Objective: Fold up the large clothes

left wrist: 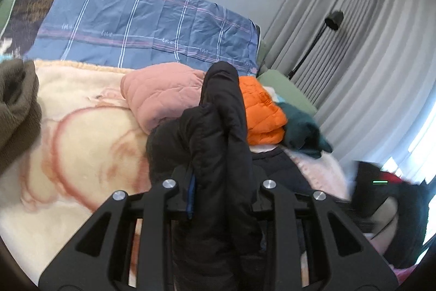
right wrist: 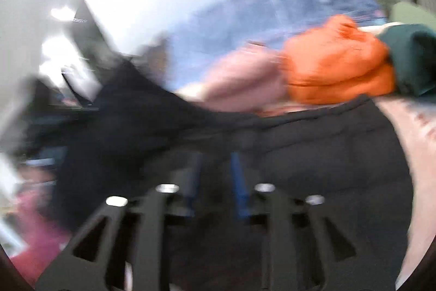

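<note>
Bed with cream blanket (left wrist: 68,127) and blue plaid sheet (left wrist: 141,26). Black padded jacket (left wrist: 215,132) — bunched, rising between the left gripper (left wrist: 220,192) fingers, clenched on it; right gripper (right wrist: 215,176) blurred, grasp unclear. Beyond: one pink jacket (left wrist: 160,94), one orange jacket (left wrist: 261,113).
</note>
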The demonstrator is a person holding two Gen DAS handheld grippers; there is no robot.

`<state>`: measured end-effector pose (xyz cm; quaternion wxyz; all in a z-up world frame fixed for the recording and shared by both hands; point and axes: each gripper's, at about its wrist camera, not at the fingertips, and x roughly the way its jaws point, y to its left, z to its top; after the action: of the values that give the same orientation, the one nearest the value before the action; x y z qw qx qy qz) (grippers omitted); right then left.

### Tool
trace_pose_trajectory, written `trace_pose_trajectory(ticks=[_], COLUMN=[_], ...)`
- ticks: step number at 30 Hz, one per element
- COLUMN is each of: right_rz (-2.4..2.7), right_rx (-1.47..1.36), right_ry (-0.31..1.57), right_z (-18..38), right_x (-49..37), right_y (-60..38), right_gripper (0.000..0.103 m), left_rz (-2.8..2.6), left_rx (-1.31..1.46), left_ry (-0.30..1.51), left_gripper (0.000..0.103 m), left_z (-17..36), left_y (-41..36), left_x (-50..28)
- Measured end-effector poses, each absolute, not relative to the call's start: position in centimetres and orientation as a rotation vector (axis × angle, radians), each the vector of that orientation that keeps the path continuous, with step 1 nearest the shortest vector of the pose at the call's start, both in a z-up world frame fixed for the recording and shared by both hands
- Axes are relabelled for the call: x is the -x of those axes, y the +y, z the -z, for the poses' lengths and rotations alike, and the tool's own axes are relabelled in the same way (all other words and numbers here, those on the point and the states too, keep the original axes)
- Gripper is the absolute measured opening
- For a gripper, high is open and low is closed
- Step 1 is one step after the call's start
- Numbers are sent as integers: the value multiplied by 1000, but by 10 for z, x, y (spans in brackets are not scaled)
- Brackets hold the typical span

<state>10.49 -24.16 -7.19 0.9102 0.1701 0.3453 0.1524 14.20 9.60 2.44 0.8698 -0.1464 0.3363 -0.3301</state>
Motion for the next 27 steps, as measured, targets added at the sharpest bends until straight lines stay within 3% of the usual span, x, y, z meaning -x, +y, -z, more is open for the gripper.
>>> trace_pose_trajectory(ticks=[3, 6, 13, 17, 19, 22, 27], right_rz=[-396, -437, -385, -393, -458, -482, -423], right_rx=[-425, -437, -494, -578, -627, -565, -542], right_ry=[890, 943, 927, 800, 806, 985, 833], right_z=[113, 157, 141, 106, 111, 151, 135], right_x=[-165, -198, -173, -97, -69, -52, 8], right_y=[-217, -183, -204, -252, -258, -229, -255], right_gripper=[13, 0, 5, 10, 10, 13, 14], left_rz=[688, 689, 700, 708, 723, 754, 819], left_rx=[363, 431, 549, 488, 486, 453, 349], left_ry=[716, 753, 909, 900, 900, 913, 1004], left_gripper=[25, 24, 24, 25, 26, 28, 29], left_z=[-29, -27, -2, -17, -19, -17, 6], left_y=[87, 71, 20, -7, -20, -51, -118], left_x=[-145, -155, -189, -187, -186, -188, -183])
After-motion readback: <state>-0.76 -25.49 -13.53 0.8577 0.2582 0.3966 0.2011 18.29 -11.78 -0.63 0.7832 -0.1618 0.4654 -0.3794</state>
